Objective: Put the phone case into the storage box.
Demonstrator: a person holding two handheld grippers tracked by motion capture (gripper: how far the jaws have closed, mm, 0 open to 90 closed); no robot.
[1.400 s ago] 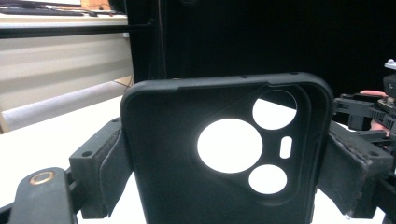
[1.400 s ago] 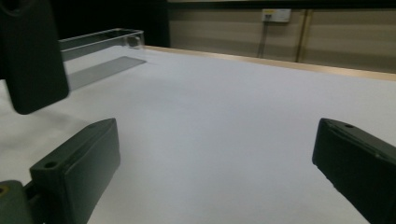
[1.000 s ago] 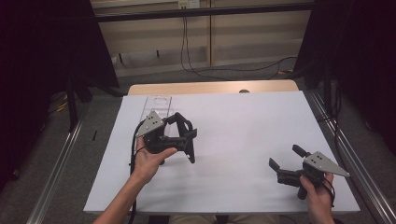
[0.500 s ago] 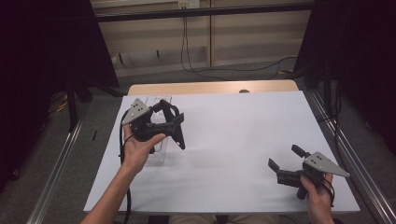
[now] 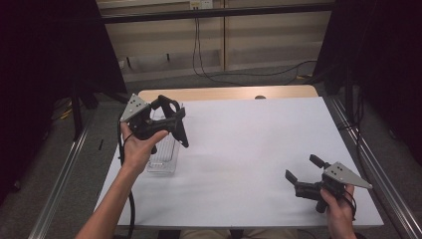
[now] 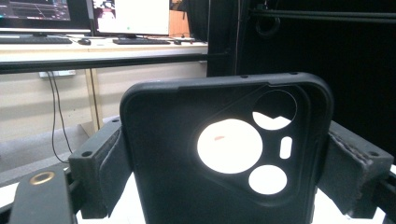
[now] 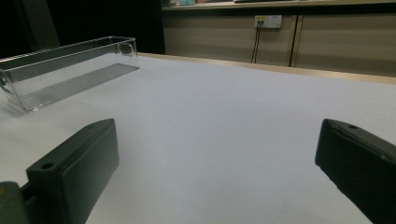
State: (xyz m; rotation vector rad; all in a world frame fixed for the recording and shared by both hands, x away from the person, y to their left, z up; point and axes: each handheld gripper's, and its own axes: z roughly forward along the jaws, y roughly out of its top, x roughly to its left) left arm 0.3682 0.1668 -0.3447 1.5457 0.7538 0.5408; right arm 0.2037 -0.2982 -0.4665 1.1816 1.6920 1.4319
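A black phone case [image 6: 177, 186] with round camera cut-outs stands upright between the pads [image 6: 100, 163] of my left gripper [image 6: 229, 158], which is shut on its two sides. In the high view my left gripper [image 5: 166, 117] holds the phone case [image 5: 178, 127] in the air above a clear plastic tray [image 5: 163, 159] at the left of the white table [image 5: 249, 149]. My right gripper [image 5: 301, 167] rests low at the table's near right, open, with nothing between its jaws. The right gripper view has the right gripper [image 7: 217, 163] wide open and the clear tray [image 7: 60, 70] far off to the left.
A wooden strip [image 5: 229, 92] runs along the table's far edge. Metal rails [image 5: 62, 184] flank both sides of the table. Cables [image 5: 209, 74] hang down the back wall. Monitors and keyboards [image 6: 84, 23] sit on a desk beyond.
My left gripper has carried the phone case leftward and farther back, from the table's middle-left to above the clear tray. The right gripper has stayed put.
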